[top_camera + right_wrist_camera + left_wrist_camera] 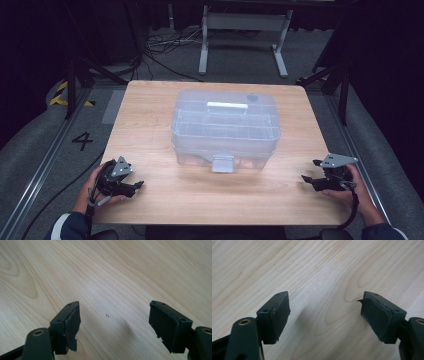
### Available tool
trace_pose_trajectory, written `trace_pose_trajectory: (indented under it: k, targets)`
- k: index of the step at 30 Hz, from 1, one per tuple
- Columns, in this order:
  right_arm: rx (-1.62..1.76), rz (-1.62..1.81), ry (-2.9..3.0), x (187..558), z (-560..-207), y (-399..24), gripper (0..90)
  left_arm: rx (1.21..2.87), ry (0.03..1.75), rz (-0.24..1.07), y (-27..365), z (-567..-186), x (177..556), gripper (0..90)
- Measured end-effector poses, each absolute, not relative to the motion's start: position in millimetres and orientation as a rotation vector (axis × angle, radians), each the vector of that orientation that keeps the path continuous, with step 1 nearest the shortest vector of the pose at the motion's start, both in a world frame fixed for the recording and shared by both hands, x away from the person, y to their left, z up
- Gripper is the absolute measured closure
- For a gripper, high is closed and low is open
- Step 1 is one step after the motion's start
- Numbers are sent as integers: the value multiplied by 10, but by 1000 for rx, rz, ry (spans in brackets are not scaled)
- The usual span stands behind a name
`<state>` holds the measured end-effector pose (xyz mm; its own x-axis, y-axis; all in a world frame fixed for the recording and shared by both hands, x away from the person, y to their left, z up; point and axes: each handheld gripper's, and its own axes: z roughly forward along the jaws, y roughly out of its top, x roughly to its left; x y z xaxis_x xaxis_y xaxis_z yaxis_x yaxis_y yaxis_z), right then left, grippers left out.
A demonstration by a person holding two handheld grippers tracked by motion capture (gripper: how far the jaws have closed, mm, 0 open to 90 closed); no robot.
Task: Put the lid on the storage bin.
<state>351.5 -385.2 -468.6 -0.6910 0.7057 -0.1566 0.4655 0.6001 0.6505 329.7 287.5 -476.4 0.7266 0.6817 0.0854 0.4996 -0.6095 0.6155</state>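
Clear plastic box point(225, 127) at centre of the wooden table point(150, 130), contents too hazy to identify. Left gripper point(136, 186) lower left, right gripper point(306, 179) lower right, both spread wide, empty.

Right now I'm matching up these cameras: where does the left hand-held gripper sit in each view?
High view: left hand-held gripper at lower left, over the table's near-left corner.
Left gripper view: the same gripper, jaws rising from the bottom corners, open over bare wood.
Right gripper view: the right hand-held gripper instead, jaws open.
Shared landmark: the table's light wood grain.
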Motion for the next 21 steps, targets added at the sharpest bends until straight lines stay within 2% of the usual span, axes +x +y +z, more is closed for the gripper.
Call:
trace_pose_trajectory:
  k: [2, 7, 12, 21]
  targets:
    - [979, 845, 2412, 3500, -4717, -3899, 249, 2330, 906, 372, 2924, -4802, 3268, 222]
    - [1056, 919, 2385, 3480, -4824, -3981, 236, 2209, 960, 345, 3003, -4903, 3208, 188]
    - [1140, 1027, 2346, 3513, -4912, -4008, 198, 2206, 973, 357, 2997, -4903, 3196, 180]
    - [1143, 1021, 2344, 3518, -4915, -3994, 183, 2199, 1006, 369, 2987, -4904, 3183, 164]
